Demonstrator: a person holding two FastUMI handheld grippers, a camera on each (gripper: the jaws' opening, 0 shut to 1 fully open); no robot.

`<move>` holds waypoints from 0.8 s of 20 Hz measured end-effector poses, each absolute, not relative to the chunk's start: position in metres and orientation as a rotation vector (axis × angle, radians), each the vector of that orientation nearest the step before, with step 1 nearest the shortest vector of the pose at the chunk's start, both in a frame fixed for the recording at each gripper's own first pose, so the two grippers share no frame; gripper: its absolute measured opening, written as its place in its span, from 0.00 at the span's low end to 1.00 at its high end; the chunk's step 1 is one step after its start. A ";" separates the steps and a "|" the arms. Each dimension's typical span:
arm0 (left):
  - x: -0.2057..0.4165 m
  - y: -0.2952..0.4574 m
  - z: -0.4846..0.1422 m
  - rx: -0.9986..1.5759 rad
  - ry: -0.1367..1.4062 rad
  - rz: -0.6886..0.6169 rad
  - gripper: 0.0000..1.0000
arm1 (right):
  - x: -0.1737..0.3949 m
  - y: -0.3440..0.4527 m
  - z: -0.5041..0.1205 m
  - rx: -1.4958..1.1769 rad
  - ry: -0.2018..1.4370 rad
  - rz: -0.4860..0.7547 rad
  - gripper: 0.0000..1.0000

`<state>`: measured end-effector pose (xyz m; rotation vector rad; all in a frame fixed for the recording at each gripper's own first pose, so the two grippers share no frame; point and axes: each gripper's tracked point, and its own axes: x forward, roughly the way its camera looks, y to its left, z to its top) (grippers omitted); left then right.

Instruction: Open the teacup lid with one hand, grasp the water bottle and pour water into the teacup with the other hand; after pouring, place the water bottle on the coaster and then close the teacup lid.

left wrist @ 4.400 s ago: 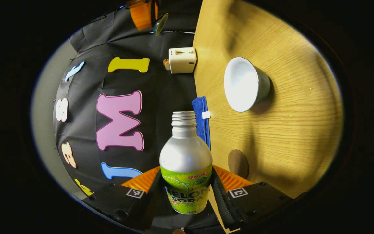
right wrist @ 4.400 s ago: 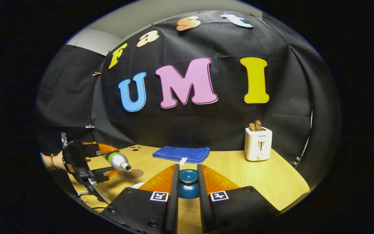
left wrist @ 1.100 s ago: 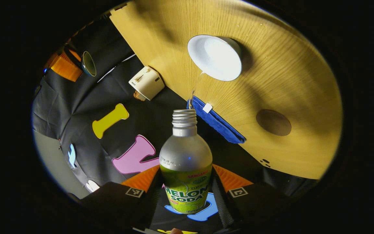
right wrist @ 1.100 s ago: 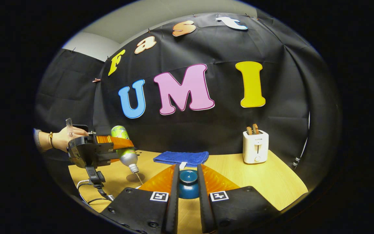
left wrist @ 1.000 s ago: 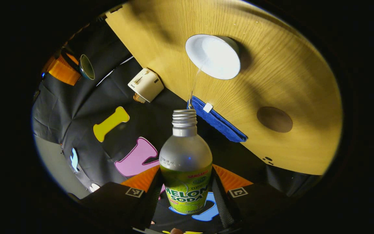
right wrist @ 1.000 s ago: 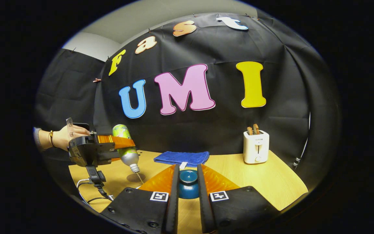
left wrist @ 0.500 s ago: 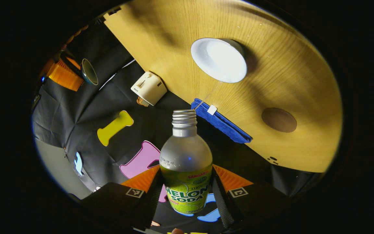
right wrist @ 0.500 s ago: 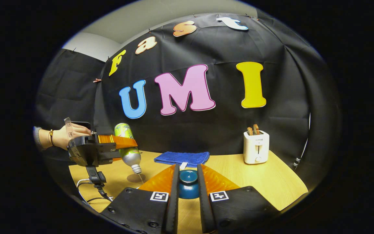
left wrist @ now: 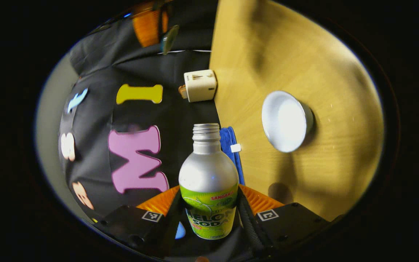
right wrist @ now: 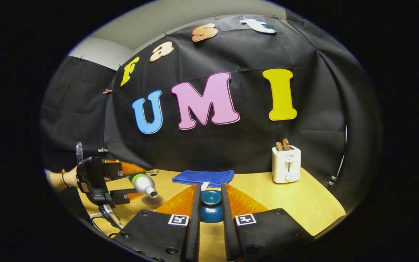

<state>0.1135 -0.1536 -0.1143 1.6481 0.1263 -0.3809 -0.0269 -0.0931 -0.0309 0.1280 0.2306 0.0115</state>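
Note:
My left gripper (left wrist: pixel 209 207) is shut on a silver water bottle (left wrist: pixel 208 171) with a green label and no cap. In the right gripper view that bottle (right wrist: pixel 143 183) lies about level above the table's left part, mouth toward the middle, held by the left gripper (right wrist: pixel 127 185). The teacup (left wrist: pixel 286 122), white inside and uncovered, stands on the wooden table (left wrist: pixel 326 72). A round brown coaster (left wrist: pixel 278 192) lies near it, also seen as coaster (right wrist: pixel 152 199). My right gripper (right wrist: pixel 210 188) is shut on the teal teacup lid (right wrist: pixel 211 205), held above the table.
A white toaster (right wrist: pixel 286 163) with toast stands at the back right. A folded blue cloth (right wrist: pixel 203 176) lies by the back wall. A person's hand (right wrist: pixel 62 178) holds the left gripper, with cables hanging under it. The right gripper with the lid (left wrist: pixel 168 34) shows far off.
The bottle has swung back from a steep downward tilt to about level, and the thin stream of water into the teacup has stopped. The right gripper has kept still with the lid.

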 end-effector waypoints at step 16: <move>0.152 -0.118 -0.104 0.210 0.123 -0.198 0.79 | -0.024 -0.081 -0.034 0.128 0.239 0.030 0.36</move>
